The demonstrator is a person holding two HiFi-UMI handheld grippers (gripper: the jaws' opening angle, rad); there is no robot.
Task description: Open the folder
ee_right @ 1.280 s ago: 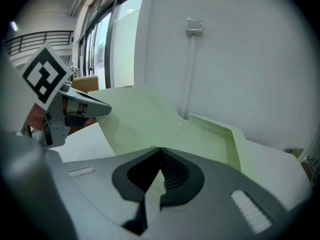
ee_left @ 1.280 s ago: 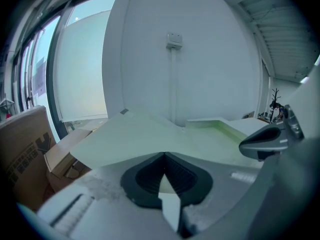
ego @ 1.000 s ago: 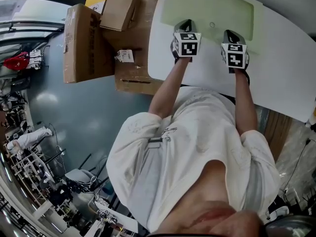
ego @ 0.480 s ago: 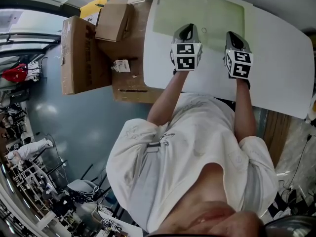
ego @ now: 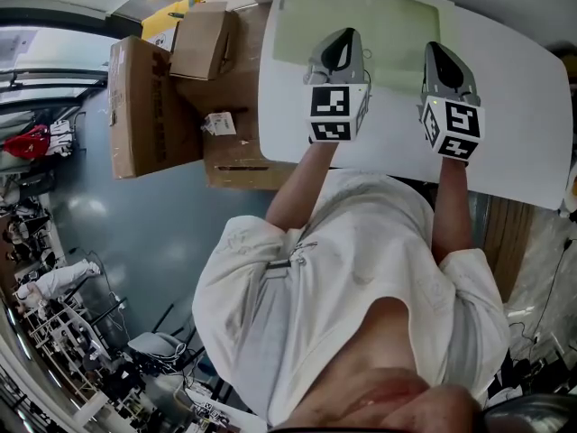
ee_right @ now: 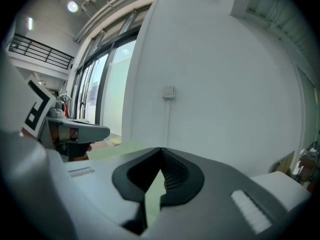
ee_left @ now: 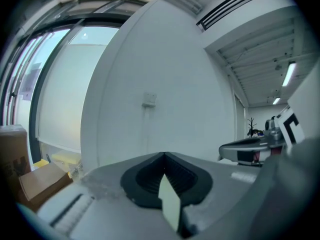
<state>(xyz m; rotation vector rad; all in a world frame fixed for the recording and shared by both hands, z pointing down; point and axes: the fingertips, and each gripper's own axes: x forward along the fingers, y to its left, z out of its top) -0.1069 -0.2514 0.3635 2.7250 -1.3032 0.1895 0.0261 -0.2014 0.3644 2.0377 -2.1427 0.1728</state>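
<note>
A pale green folder [ego: 392,21] lies on the white table [ego: 518,106]. My left gripper [ego: 337,41] and right gripper [ego: 442,57] hang side by side over its near edge, raised well off the table. Each is shut on the folder's cover. In the left gripper view a pale green sheet edge [ee_left: 170,204] is pinched between the closed jaws of the left gripper [ee_left: 164,156]. In the right gripper view the same green cover [ee_right: 151,196] sits in the closed jaws of the right gripper [ee_right: 161,151]. Both grippers point nearly level at a white wall.
Cardboard boxes [ego: 144,106] and a smaller box [ego: 203,39] stand left of the table on a wooden surface [ego: 243,147]. A wall switch [ee_left: 148,99] is on the wall ahead. The person's body fills the lower head view.
Both grippers have risen together from the table, still pinching the folder cover's near edge, and they look larger in the head view.
</note>
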